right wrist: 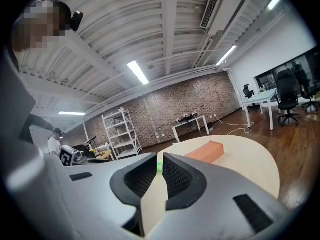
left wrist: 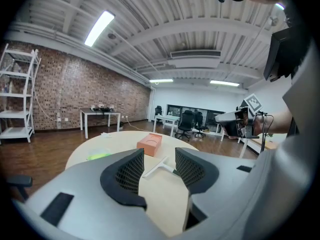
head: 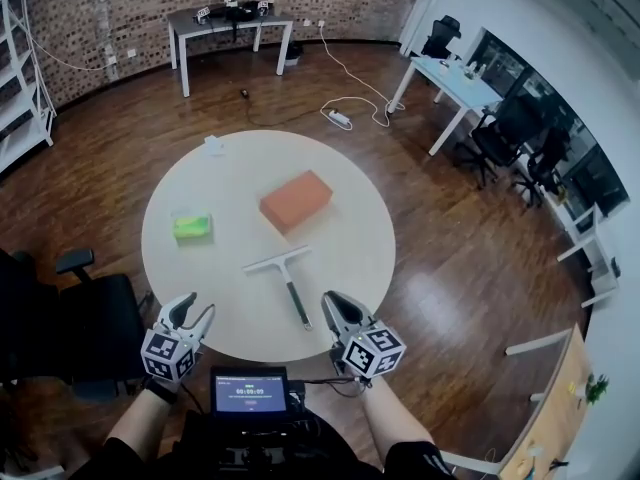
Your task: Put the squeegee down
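Left tool (head: 196, 310): one; jaws wide apart, empty, near-left of the squeegee (head: 285, 273).
Right tool (head: 333, 304): one; jaws drawn to a narrow gap, holding nothing, just right of the squeegee's handle end.
Squeegee: one, lying flat on the round tabletop (head: 372, 258), free of both tools.
Orange block (head: 296, 201): one, beyond the squeegee.
Green sponge (head: 191, 226): one, left of it.
Risk: a passing tool could clip the handle and slide it off the near edge.
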The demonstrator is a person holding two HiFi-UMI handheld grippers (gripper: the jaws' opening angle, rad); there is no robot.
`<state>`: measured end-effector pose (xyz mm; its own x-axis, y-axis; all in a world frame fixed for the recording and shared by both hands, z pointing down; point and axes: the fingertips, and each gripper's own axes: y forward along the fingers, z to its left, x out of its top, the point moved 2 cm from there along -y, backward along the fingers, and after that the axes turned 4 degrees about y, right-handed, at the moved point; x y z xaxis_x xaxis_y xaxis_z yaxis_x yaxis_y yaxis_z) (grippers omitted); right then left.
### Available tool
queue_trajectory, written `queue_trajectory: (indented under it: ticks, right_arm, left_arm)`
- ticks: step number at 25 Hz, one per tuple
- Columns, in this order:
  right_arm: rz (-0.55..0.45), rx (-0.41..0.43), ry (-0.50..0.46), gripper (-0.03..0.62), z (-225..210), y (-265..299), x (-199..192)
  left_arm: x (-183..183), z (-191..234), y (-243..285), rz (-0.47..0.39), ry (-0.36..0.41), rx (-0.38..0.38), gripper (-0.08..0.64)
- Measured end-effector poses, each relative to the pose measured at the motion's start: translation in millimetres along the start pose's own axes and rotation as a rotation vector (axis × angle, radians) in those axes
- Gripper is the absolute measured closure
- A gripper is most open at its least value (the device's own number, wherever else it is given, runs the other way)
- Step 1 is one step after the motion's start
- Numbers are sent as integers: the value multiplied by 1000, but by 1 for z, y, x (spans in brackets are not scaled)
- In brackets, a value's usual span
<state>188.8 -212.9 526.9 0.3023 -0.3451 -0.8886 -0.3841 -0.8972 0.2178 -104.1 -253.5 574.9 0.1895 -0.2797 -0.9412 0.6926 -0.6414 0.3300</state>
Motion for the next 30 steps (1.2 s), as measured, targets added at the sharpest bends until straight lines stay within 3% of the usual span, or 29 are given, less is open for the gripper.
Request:
queue_trajectory:
  ticks: [11,30]
  right_arm:
    - [25,4,-11,555,13,-19,-11]
    - [23,61,-4,555,29,-10,-17]
  left_arm:
    - [4,-22,0,-7,21,-35,354]
    - [-6,-18,-16,11,7,5,356]
